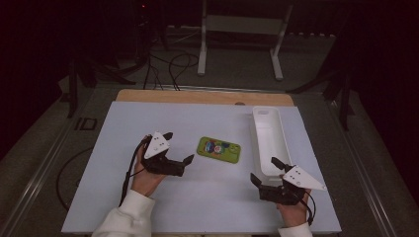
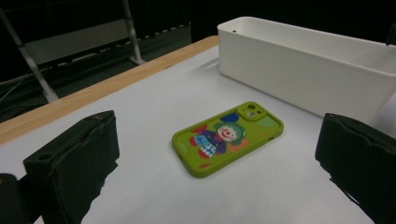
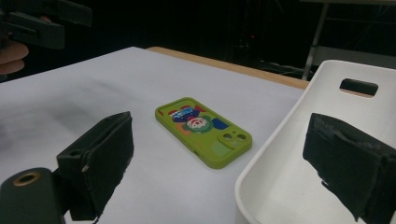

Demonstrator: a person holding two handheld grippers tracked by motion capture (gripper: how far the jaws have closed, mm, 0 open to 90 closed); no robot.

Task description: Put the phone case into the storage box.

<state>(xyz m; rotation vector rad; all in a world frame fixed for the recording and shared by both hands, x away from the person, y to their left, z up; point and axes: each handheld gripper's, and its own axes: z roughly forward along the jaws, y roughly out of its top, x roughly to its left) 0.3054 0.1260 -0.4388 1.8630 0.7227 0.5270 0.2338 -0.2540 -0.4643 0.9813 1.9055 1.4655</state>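
phone case (image 1: 219,149): a green case printed with a clown figure is laid flat on the white table sheet (image 1: 207,197), between the two grippers and apart from both. it is seen just beside the long tray, not touching it. its camera cutout end is turned toward the tray in the left gripper view (image 2: 228,138).
left gripper (image 1: 178,147): held in the person's left hand (image 1: 144,180) to the left of the case. its jaws are spread wide and nothing is held between them. the case is framed between the two black jaws in the left gripper view, well ahead of them.
right gripper (image 1: 264,170): held in the person's right hand (image 1: 295,213) near the front edge of the sheet. its jaws are parted, with nothing gripped. one jaw is seen over the near end of the tray in the right gripper view.
white tray (image 1: 262,133): a long, narrow bin is set lengthwise at the right of the sheet. a handle slot is seen in its end wall (image 3: 358,87).
table edge (image 1: 148,96): a wooden strip is left uncovered beyond the sheet.
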